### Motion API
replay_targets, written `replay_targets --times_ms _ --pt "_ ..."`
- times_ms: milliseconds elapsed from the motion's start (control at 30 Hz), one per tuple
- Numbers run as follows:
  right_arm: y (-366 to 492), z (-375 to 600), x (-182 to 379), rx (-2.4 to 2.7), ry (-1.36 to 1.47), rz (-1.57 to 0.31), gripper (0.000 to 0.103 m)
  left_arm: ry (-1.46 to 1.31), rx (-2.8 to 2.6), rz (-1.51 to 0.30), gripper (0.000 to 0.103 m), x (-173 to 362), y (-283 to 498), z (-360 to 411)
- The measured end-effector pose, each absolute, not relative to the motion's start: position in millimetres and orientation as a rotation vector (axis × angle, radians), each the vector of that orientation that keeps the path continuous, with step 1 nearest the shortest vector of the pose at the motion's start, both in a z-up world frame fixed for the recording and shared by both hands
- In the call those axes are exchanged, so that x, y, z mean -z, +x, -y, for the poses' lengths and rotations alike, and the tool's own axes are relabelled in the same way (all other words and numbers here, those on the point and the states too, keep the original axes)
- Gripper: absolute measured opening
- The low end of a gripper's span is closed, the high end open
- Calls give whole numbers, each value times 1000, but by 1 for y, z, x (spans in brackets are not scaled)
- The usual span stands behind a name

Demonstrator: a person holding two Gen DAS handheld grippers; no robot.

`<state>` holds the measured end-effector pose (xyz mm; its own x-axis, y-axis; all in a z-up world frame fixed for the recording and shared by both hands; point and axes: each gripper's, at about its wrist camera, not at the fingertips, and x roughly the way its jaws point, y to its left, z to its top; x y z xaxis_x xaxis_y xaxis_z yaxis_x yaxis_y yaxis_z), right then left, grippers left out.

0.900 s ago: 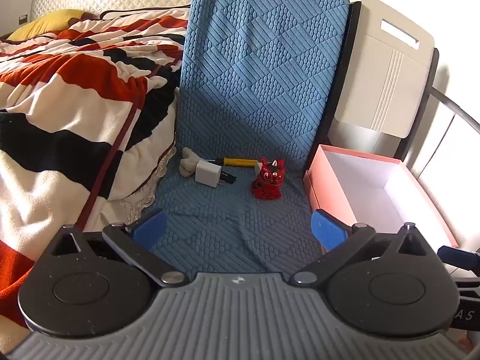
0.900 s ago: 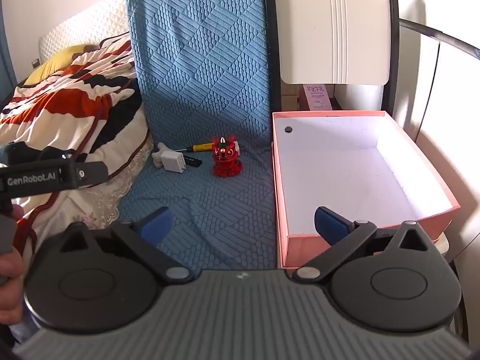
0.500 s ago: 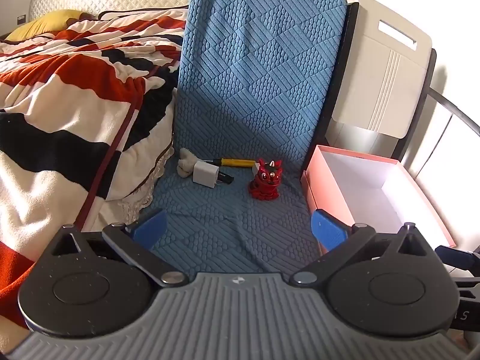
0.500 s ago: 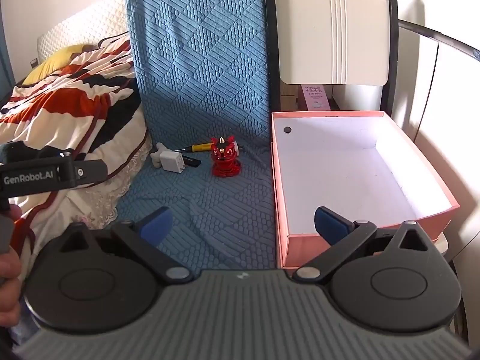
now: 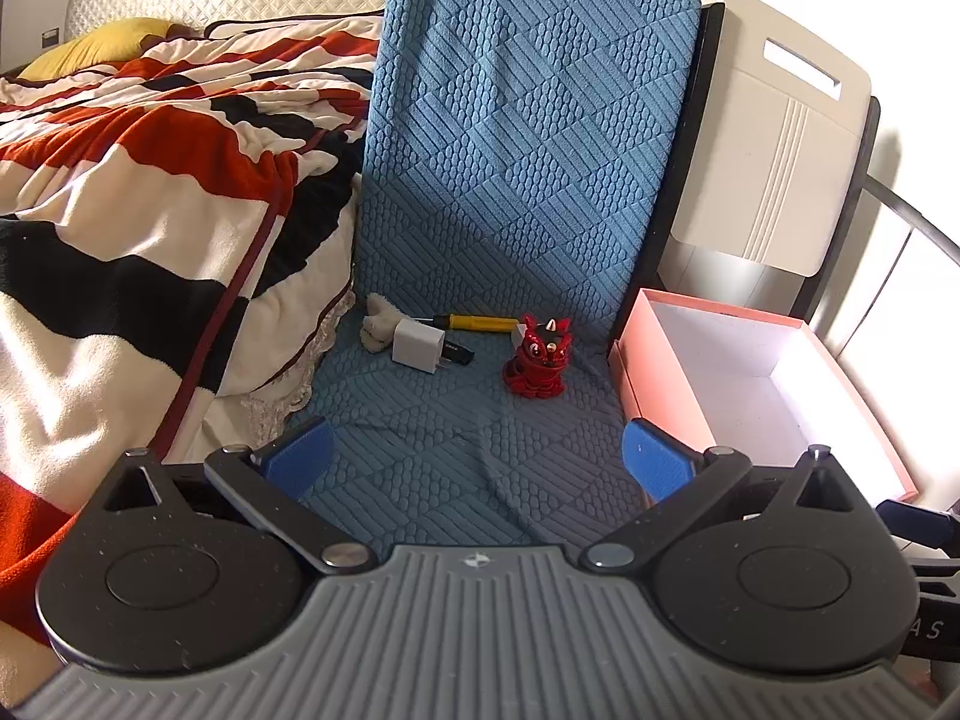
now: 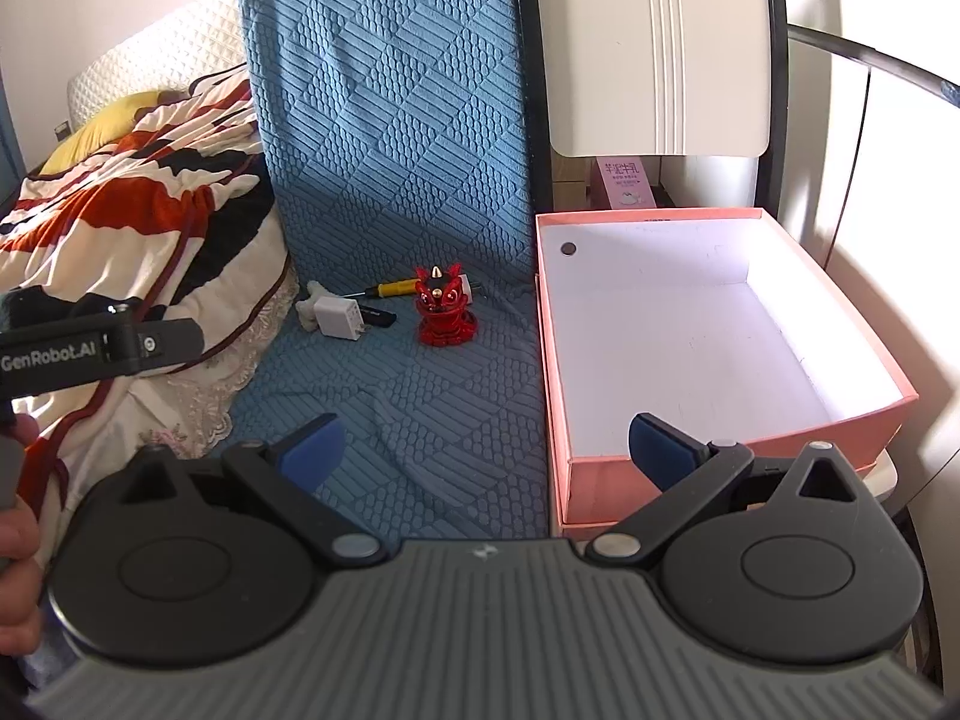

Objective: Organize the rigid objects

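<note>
A red lion figurine [image 5: 537, 360] [image 6: 444, 315] stands on the blue quilted mat [image 5: 456, 438] [image 6: 414, 420]. Left of it lie a white plug adapter [image 5: 417, 348] [image 6: 337, 317], a yellow-handled screwdriver [image 5: 474, 321] [image 6: 393, 288], a small black stick [image 5: 457, 353] [image 6: 379, 317] and a cream lump [image 5: 377, 327] [image 6: 307, 306]. To the right sits the pink box [image 5: 645, 360] [image 6: 555, 396], white inside with nothing in it. My left gripper [image 5: 477, 459] and right gripper [image 6: 486, 441] both hang open well short of the objects, nothing between the fingers.
A striped red, black and cream blanket [image 5: 120, 228] [image 6: 120, 204] lies along the left of the mat. A white folded panel [image 5: 774, 150] [image 6: 654, 48] leans behind the box. The other gripper's body [image 6: 90, 348] and a hand [image 6: 15, 540] show at the left edge.
The left view has shifted slightly, the objects sliding a little left and down in frame. The right gripper has barely moved. Both stay open.
</note>
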<state>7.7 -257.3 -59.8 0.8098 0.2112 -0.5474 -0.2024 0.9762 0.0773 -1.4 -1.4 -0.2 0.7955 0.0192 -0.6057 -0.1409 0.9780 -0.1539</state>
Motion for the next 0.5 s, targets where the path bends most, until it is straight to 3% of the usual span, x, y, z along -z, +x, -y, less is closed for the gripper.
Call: replay_targets --times_ms 500 --pt "6 269 60 -235 7 -566 103 -192 -69 -634 103 3 -2 18"
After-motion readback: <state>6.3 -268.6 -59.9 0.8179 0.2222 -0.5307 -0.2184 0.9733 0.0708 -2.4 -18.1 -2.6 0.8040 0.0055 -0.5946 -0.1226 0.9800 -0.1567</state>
